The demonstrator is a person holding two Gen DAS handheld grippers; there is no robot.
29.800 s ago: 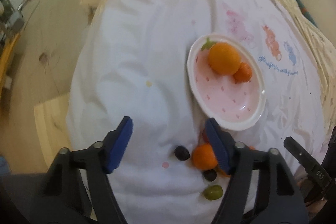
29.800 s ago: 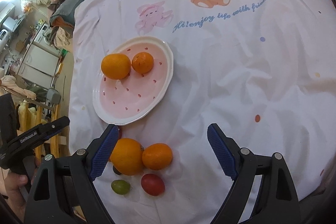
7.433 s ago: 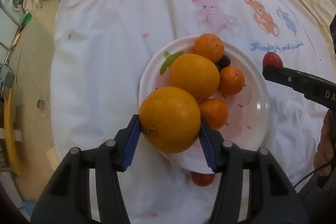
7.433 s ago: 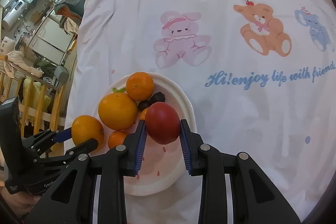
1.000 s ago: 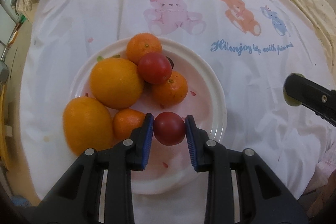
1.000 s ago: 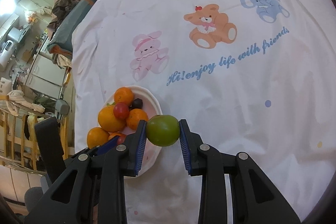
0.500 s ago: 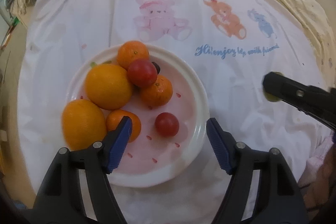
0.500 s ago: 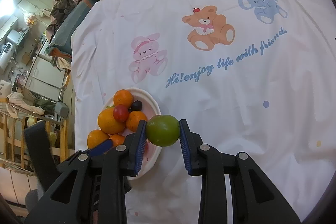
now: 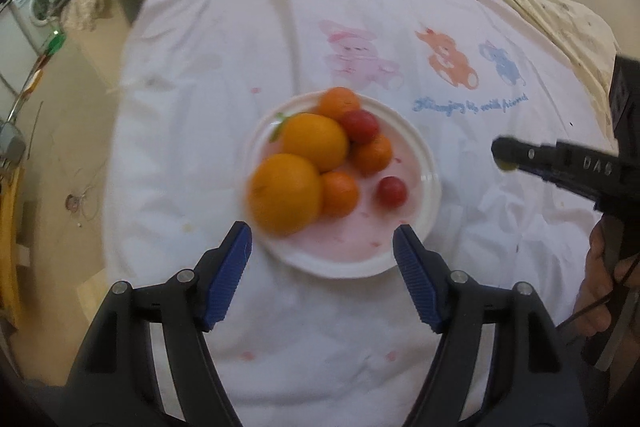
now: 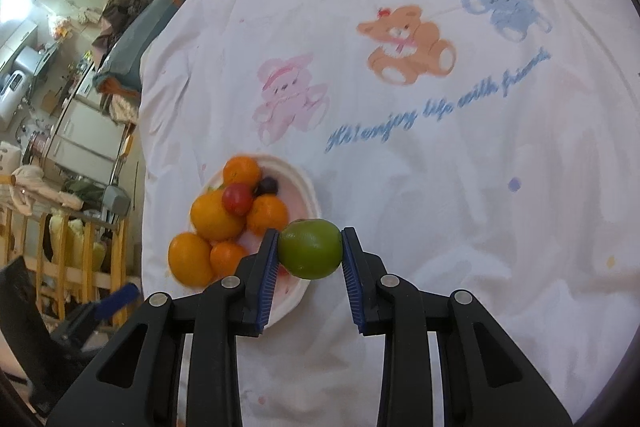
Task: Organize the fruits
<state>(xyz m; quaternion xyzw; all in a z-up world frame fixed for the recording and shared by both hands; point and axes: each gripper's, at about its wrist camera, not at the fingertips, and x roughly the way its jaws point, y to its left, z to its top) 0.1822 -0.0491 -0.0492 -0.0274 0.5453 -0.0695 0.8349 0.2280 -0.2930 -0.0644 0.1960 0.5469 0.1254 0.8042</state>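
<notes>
A white plate [image 9: 424,163] with a pink middle sits on the white printed sheet. On it lie two large oranges [image 9: 285,193], several small oranges, a red fruit [image 9: 359,126] on the pile and a small red fruit [image 9: 392,191] near the right rim. My left gripper [image 9: 322,267] is open and empty, pulled back above the plate's near rim. My right gripper [image 10: 310,254] is shut on a green fruit [image 10: 311,248], held above the plate's [image 10: 306,187] right edge. It shows at the right in the left wrist view [image 9: 505,159].
The sheet [image 10: 440,167] carries bear prints and blue writing beyond the plate. The bed edge drops to the floor [image 9: 60,131] on the left. Furniture and clutter [image 10: 80,99] stand beyond that edge.
My left gripper let go of the small red fruit onto the plate, opened wide and drew back. My right gripper keeps the green fruit and has shifted slightly toward the plate.
</notes>
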